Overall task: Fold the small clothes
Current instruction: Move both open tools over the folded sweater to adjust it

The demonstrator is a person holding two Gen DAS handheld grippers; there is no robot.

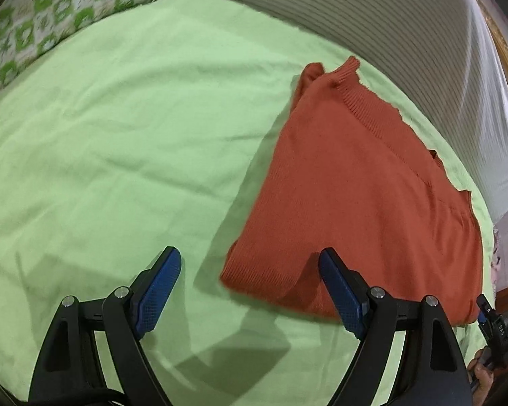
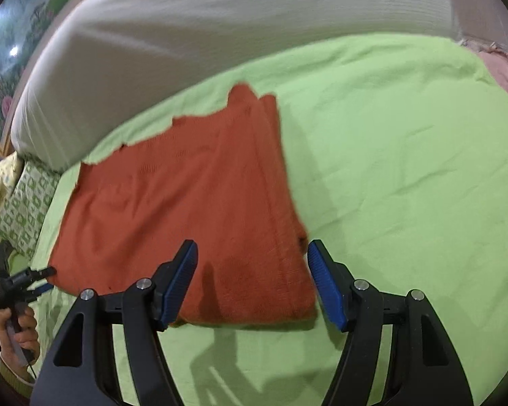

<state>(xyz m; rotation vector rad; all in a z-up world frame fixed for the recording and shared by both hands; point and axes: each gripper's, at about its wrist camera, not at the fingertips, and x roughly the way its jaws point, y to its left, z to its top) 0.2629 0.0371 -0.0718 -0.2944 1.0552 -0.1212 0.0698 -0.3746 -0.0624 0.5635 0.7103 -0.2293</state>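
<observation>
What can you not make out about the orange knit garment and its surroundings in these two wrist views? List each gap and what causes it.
- Orange knit garment: its sleeves and its type, hidden inside its own folds, both views.
- Its near right corner, left wrist view: covered by the left gripper's finger.
- White mattress: its top, cut off by the frame edge, right wrist view.
- Picture at upper left, right wrist view: blurred and cut off.

One folded orange knit garment [image 1: 362,203] lies on one bed covered by a single light green sheet [image 1: 118,135]. One green-and-white patterned pillow [image 1: 50,13] and one long white striped bolster [image 1: 372,27] are there. Two grippers show, left gripper [image 1: 250,287] and right gripper [image 2: 252,280], each with two blue-padded fingers [image 1: 159,291].
</observation>
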